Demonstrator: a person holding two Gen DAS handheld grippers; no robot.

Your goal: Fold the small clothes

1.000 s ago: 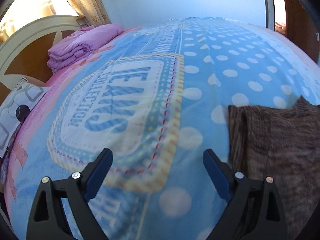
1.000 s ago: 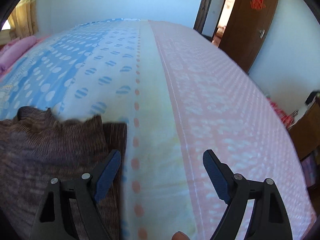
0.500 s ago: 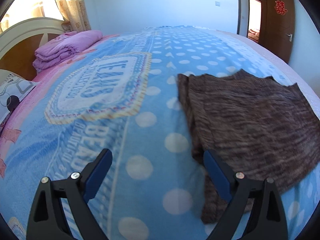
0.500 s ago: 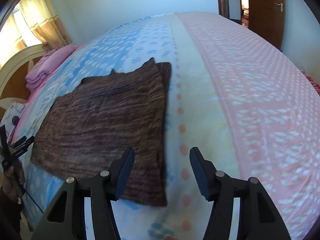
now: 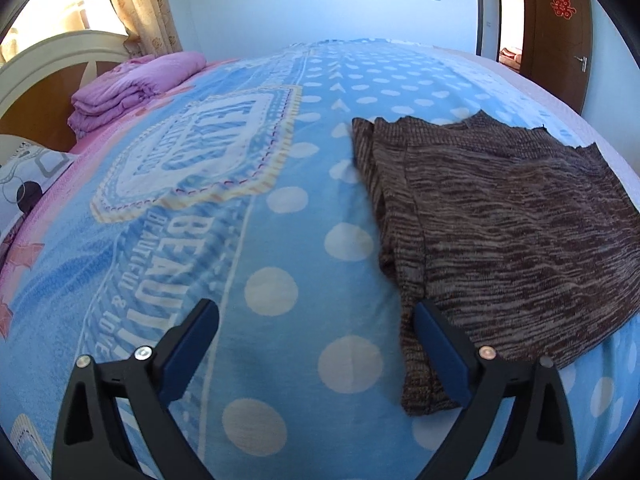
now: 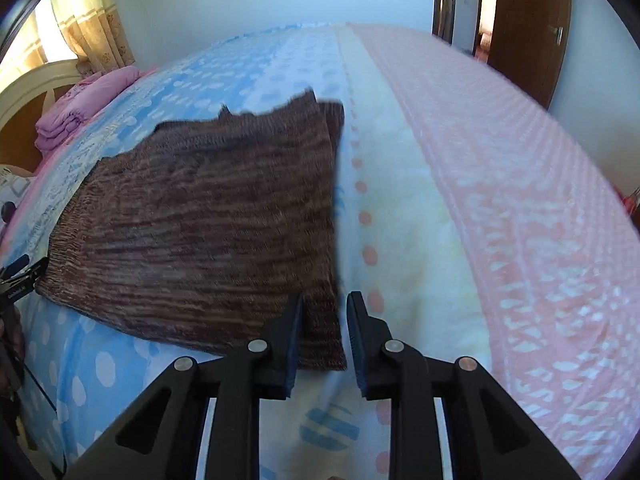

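A brown knitted garment [image 5: 504,216] lies flat on the blue dotted bedspread [image 5: 280,200]. My left gripper [image 5: 316,328] is open and empty, held above the bed at the garment's near left corner, its right finger [image 5: 440,344] over the edge. In the right wrist view the garment [image 6: 200,216] spreads to the left. My right gripper [image 6: 323,312] is narrowed to a small gap just above the garment's near right corner, gripping nothing. The left gripper's tip [image 6: 20,276] shows at the far left.
A folded purple quilt [image 5: 128,88] and a white headboard [image 5: 52,52] lie at the far left. A patterned pillow [image 5: 28,176] sits at the left edge. A brown door [image 5: 560,20] stands at the right. The bed's pink side [image 6: 520,200] stretches right.
Both grippers pulled back toward the bed's near edge, so the whole garment came into view. The right gripper's jaws narrowed from wide open to a small gap.
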